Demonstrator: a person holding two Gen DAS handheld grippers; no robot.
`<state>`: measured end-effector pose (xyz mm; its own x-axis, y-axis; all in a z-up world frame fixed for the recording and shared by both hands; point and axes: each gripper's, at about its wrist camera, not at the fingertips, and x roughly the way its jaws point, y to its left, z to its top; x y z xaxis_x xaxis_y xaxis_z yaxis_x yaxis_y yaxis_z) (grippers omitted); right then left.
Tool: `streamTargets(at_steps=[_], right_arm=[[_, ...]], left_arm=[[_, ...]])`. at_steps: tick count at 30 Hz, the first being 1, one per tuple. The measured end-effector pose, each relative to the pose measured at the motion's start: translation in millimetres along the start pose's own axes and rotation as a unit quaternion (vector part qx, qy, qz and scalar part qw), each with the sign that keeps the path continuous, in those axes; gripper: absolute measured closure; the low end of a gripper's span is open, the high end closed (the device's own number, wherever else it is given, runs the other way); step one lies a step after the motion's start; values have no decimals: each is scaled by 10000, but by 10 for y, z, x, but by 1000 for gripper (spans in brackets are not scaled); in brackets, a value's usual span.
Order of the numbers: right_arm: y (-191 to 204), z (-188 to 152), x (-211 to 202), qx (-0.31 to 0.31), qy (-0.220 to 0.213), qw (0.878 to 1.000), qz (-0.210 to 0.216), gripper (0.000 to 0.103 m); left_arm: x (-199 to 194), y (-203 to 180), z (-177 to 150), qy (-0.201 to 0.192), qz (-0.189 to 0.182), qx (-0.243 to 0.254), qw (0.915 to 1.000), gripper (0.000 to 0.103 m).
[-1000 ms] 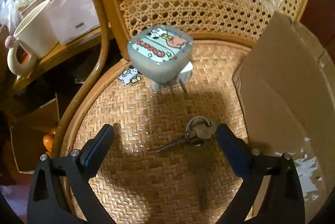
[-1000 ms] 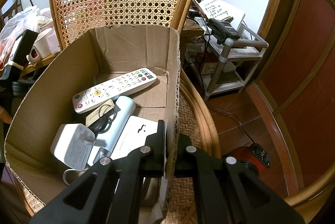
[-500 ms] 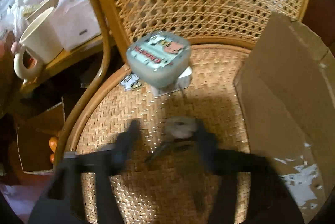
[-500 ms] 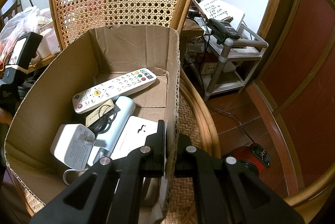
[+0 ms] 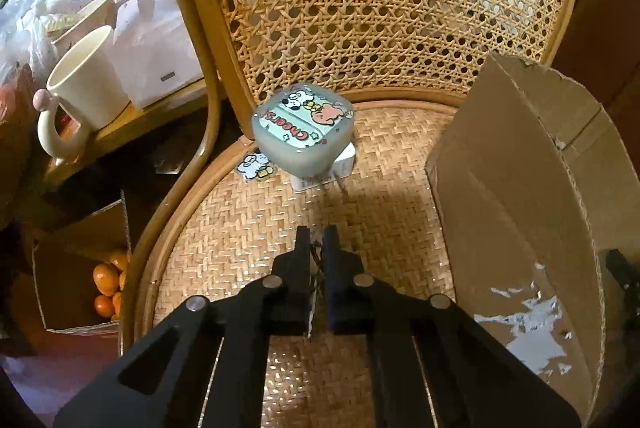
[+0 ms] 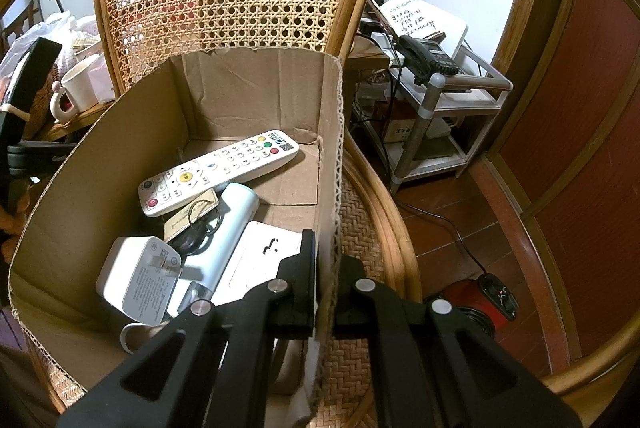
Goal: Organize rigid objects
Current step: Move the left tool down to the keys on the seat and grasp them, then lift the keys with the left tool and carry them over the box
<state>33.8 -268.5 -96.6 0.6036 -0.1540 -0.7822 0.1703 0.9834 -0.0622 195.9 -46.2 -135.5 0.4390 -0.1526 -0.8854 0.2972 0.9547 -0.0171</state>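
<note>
My left gripper (image 5: pixel 316 236) hangs over the woven chair seat (image 5: pixel 240 228), its jaws closing tight on the keys (image 5: pixel 316 260), of which only a thin sliver of ring shows between the pads. Beyond it sits a plug adapter in a pale cartoon case (image 5: pixel 303 130). The cardboard box (image 5: pixel 520 188) stands on the seat to the right. My right gripper (image 6: pixel 325 240) is shut on the box's right wall (image 6: pixel 332 148). Inside lie a white remote (image 6: pixel 218 172), a white charger (image 6: pixel 140 278), a pale blue cylinder (image 6: pixel 228 228) and a flat white item (image 6: pixel 264 252).
A cartoon sticker (image 5: pixel 256 166) lies at the seat's left rim. Left of the chair are a cream mug (image 5: pixel 86 88) on a table and a carton of oranges (image 5: pixel 108 284) on the floor. A shelf with a telephone (image 6: pixel 428 56) and a red appliance (image 6: pixel 476 300) stand to the right.
The left jaws went from wide open around the keys to shut on them, and the gripper rose, taking the keys off the seat. The right gripper and box stayed still.
</note>
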Motion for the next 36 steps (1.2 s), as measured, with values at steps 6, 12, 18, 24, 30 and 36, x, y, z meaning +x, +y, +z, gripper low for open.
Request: streamTargets(at_steps=[6, 12, 18, 24, 30, 36], right_arm=[[4, 0, 1, -1, -2, 10000, 2, 97], [3, -1, 0, 0, -4, 10000, 1, 97], [3, -1, 0, 2, -2, 10000, -2, 97], [0, -2, 0, 2, -8, 10000, -1, 97], [-22, -1, -3, 12, -21, 10000, -16, 97], [-30, -1, -5, 13, -20, 10000, -23, 97]], left_arm=[[-237, -32, -69, -218, 169, 21, 9996, 97], [-588, -64, -108, -572, 159, 40, 9982, 97], [-1019, -217, -164, -1184, 202, 196, 9926, 97], [-1471, -418, -225, -1931, 192, 373, 9803, 97], [-1812, -601, -288, -2645, 29, 534, 9629, 97], [-1975, -734, -322, -2911, -280, 520, 9549, 97]])
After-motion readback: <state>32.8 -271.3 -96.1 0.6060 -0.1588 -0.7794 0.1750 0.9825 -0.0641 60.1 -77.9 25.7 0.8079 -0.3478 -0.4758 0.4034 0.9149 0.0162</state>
